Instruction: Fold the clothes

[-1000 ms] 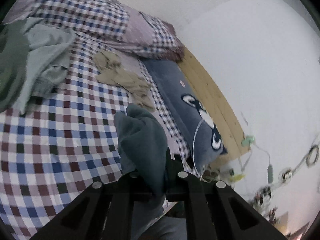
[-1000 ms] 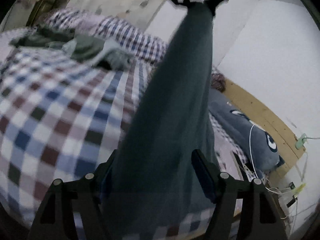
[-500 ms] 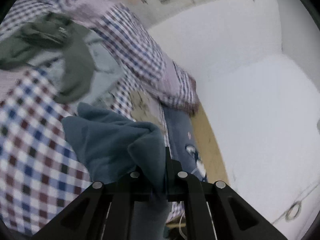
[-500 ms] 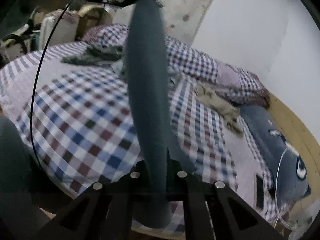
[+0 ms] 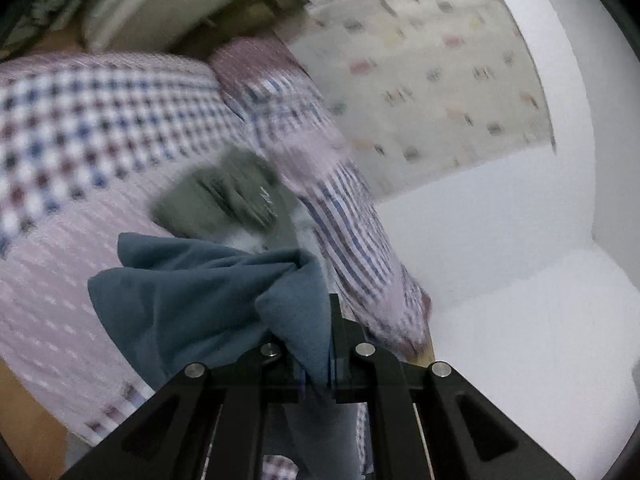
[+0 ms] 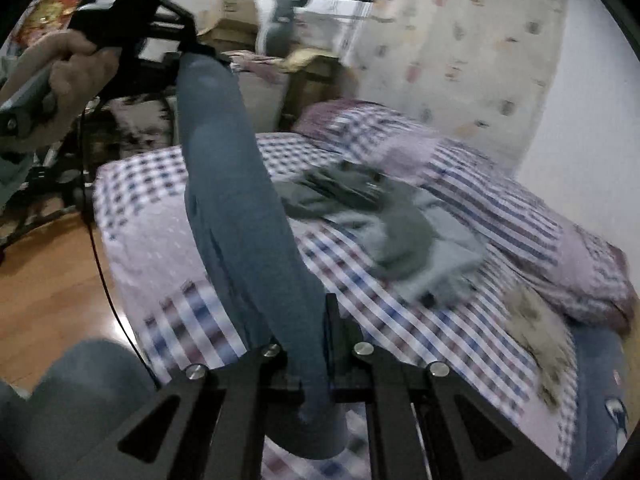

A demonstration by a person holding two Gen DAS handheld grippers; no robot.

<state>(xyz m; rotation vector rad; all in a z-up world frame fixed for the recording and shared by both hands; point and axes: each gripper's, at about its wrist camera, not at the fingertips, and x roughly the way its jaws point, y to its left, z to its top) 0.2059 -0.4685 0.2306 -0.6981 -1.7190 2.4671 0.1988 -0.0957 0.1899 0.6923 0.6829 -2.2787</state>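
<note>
A blue-grey garment (image 6: 240, 216) is stretched taut between both grippers, above the checked bedspread (image 6: 400, 320). The right gripper (image 6: 320, 376), at the bottom centre of its view, is pinched closed on the garment's lower end. The left gripper (image 6: 192, 50), seen at the upper left of the right wrist view and held in a hand (image 6: 76, 68), is clamped on the upper end. In the left wrist view, bunched blue-grey cloth (image 5: 208, 300) is seen pinched at lower centre. A pile of grey-green clothes (image 6: 380, 216) is left lying on the bed, right of centre.
</note>
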